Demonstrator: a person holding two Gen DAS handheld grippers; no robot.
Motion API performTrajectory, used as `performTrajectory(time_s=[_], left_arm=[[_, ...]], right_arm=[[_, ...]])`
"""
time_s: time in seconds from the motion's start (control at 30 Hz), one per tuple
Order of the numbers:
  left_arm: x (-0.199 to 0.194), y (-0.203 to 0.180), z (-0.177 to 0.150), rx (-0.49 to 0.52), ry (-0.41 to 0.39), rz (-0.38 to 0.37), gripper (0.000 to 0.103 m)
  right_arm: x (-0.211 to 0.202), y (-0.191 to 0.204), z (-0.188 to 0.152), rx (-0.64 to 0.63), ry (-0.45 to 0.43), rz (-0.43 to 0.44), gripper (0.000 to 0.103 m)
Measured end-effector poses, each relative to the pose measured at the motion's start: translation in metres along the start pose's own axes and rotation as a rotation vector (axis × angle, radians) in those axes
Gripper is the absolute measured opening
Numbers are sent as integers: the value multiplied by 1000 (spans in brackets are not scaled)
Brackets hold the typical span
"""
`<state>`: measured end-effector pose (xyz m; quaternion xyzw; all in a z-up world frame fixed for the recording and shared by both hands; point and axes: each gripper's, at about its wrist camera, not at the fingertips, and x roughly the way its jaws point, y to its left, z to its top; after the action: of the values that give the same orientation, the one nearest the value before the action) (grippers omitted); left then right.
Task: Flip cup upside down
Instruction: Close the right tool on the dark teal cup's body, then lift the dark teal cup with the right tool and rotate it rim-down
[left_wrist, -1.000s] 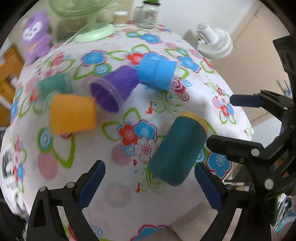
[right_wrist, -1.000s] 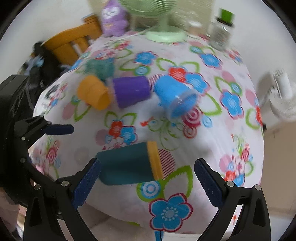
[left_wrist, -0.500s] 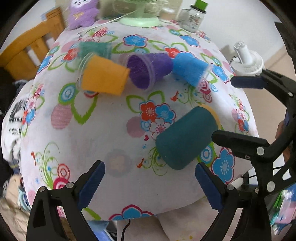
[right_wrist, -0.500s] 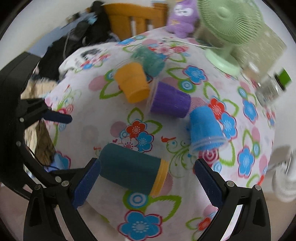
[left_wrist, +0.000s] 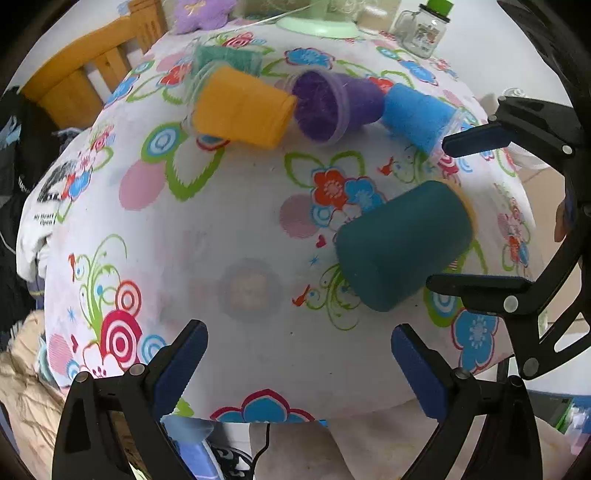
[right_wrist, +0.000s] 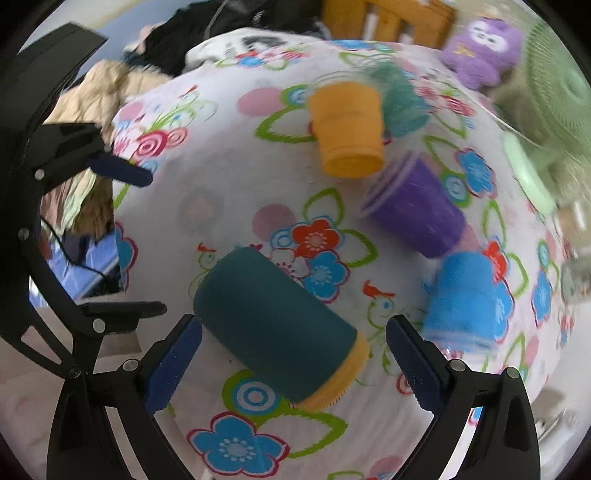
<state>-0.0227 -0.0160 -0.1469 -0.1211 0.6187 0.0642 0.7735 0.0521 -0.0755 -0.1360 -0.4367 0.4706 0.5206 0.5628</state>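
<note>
A dark teal cup (left_wrist: 402, 245) with a yellow rim lies on its side on the flowered tablecloth; it also shows in the right wrist view (right_wrist: 280, 328). My right gripper (right_wrist: 291, 363) is open, its blue pads (right_wrist: 173, 365) on either side of the cup, not touching it. My left gripper (left_wrist: 299, 365) is open and empty, hovering left of the cup near the table's front edge. The right gripper also shows in the left wrist view (left_wrist: 476, 210), and the left gripper shows in the right wrist view (right_wrist: 136, 240).
An orange cup (left_wrist: 240, 110), a purple cup (left_wrist: 332, 105), a blue cup (left_wrist: 417, 116) and a green cup (left_wrist: 225, 59) lie on their sides further back. A green fan (right_wrist: 554, 85), a purple plush toy (right_wrist: 484, 48) and a glass jar (left_wrist: 421, 29) stand at the far edge. A wooden chair (left_wrist: 85, 74) is beyond the table.
Both grippers have swung round the table, so the views have rotated. The right gripper has come closer to the teal cup, which now lies between its pads. The cups have not moved.
</note>
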Motion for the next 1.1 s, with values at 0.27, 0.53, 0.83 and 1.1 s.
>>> performTrajectory(time_s=[0.27,0.53,0.83,1.1], left_arm=[[18,5,-10,-12,23,16,101],[30,18,-19,-48,28,17,101],[38,23,-9,-51,41,25,101],[20,21,17,-41,32,6,100]], right_arm=[[29,18,11,-237,107,55,97],[52,25,18,-331,172,92,83],[56,32,7,-352,121,67,73],[11,2,6,-5,-34,49,71]])
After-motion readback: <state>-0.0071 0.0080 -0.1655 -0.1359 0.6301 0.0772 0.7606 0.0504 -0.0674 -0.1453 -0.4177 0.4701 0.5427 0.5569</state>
